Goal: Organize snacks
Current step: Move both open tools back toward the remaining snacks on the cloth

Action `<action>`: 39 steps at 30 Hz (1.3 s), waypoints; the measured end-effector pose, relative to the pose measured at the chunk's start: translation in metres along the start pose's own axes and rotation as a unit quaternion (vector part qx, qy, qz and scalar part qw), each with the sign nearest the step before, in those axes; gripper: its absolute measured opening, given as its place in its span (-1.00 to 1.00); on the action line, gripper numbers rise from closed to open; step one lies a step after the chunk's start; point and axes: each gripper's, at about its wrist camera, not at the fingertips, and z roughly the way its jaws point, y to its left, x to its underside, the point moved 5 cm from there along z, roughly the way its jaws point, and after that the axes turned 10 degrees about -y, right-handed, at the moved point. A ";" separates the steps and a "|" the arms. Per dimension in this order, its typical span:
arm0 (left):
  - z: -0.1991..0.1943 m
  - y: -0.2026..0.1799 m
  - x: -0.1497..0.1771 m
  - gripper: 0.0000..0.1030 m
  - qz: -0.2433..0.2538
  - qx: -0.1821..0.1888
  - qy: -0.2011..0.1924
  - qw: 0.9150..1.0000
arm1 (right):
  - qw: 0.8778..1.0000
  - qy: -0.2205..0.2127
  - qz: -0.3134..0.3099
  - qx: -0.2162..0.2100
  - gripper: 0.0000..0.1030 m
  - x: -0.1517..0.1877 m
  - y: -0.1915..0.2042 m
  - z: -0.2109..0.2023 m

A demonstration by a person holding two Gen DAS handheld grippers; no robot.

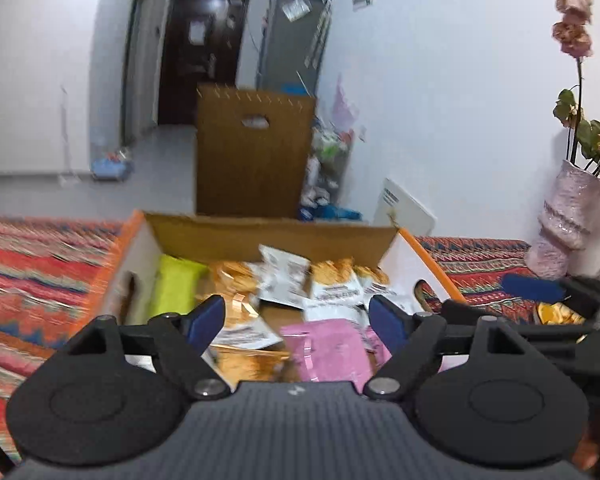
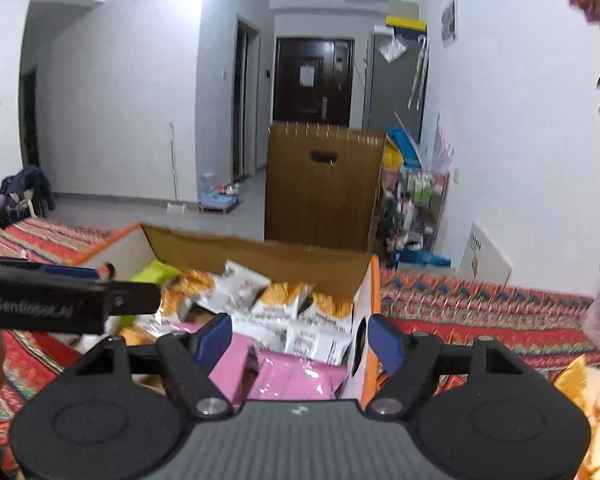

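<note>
Left wrist view puts my left gripper (image 1: 296, 314) low in the middle of the frame, jaws spread wide and holding nothing, hanging over the open cardboard box (image 1: 268, 232) that sits on the striped cloth (image 1: 40, 256). Inside the box the snacks lie in a loose heap: orange-and-white packets (image 1: 332, 280) toward the back, pink packets (image 1: 328, 348) at the near edge right under my pads, and a lime-green packet (image 1: 176, 284) against the left wall.

In the right wrist view my right gripper (image 2: 300, 340) is also wide and empty, straddling the box's orange-edged right wall (image 2: 366, 344) in the lower centre. That is my first worry: closing or pushing forward here could pinch or shove the wall and slide the whole box across the cloth. My left tool crosses the left of that frame, close by, so the two could knock together over the box.

One more orange packet (image 2: 596, 396) lies outside at the lower right edge. The packets look slick and crinkly; a shallow bite on a corner may slip. A vase of dried flowers (image 1: 568, 216) stands at the right, near enough to be tipped by a wide swing.
</note>
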 end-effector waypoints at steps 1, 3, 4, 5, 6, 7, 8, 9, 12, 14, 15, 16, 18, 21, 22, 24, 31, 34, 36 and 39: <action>-0.016 0.000 -0.002 0.59 0.000 0.004 -0.009 1.000 | 1.000 -0.006 0.002 -0.001 0.52 -0.004 0.001 -0.009; -0.044 -0.002 -0.003 0.64 0.008 0.018 -0.010 1.000 | 1.000 -0.018 -0.004 -0.010 0.54 -0.010 0.009 -0.032; -0.062 -0.003 -0.002 0.67 0.014 0.021 -0.014 1.000 | 1.000 -0.021 -0.009 -0.013 0.55 -0.012 0.013 -0.042; -0.078 -0.003 -0.001 0.71 0.020 0.020 -0.018 0.999 | 0.999 -0.023 -0.018 -0.017 0.57 -0.013 0.018 -0.055; -0.091 -0.004 0.001 0.72 0.026 0.020 -0.019 0.999 | 0.999 -0.025 -0.025 -0.019 0.59 -0.014 0.023 -0.067; -0.108 -0.005 0.004 0.73 0.033 0.024 -0.020 0.999 | 0.999 -0.027 -0.033 -0.022 0.61 -0.013 0.028 -0.081; -0.123 -0.006 0.007 0.79 0.038 0.026 -0.022 0.999 | 0.999 -0.029 -0.038 -0.022 0.62 -0.012 0.031 -0.094; -0.138 -0.006 0.011 0.84 0.041 0.025 -0.024 0.999 | 0.998 -0.032 -0.041 -0.022 0.64 -0.010 0.035 -0.110; -0.184 -0.009 0.028 0.88 0.049 0.015 -0.030 0.998 | 0.998 -0.034 -0.037 -0.025 0.72 0.003 0.043 -0.154; -0.212 -0.012 0.042 0.92 0.048 0.011 -0.034 0.998 | 0.999 -0.033 -0.032 -0.029 0.73 0.016 0.047 -0.182; -0.224 -0.013 0.049 0.92 0.045 0.010 -0.033 0.998 | 0.999 -0.032 -0.030 -0.030 0.73 0.022 0.049 -0.195; -0.236 -0.014 0.056 0.92 0.042 0.009 -0.032 0.999 | 0.999 -0.031 -0.026 -0.029 0.73 0.028 0.050 -0.206; -0.258 -0.016 0.068 0.93 0.034 0.004 -0.028 0.999 | 0.999 -0.027 -0.023 -0.024 0.74 0.043 0.053 -0.232; -0.285 -0.016 0.089 0.94 0.021 -0.003 -0.015 1.000 | 1.000 -0.018 -0.006 -0.011 0.80 0.067 0.057 -0.265; -0.293 -0.017 0.097 0.94 0.018 -0.006 -0.008 1.000 | 1.000 -0.014 0.003 -0.010 0.81 0.076 0.057 -0.274; -0.305 -0.016 0.113 0.94 0.016 -0.011 0.008 1.000 | 1.000 0.002 0.015 -0.010 0.81 0.097 0.059 -0.292; -0.331 -0.014 0.158 0.94 -0.003 -0.037 0.062 0.997 | 0.997 0.061 0.047 -0.009 0.81 0.167 0.060 -0.338; -0.332 -0.018 0.166 0.94 -0.001 -0.040 0.074 0.996 | 0.994 0.078 0.071 -0.008 0.81 0.187 0.054 -0.348; -0.329 -0.022 0.167 0.94 0.002 -0.037 0.077 0.996 | 0.994 0.081 0.078 -0.004 0.81 0.194 0.049 -0.352; -0.320 -0.031 0.167 0.94 0.005 -0.034 0.083 0.996 | 0.994 0.076 0.084 0.002 0.81 0.198 0.041 -0.353</action>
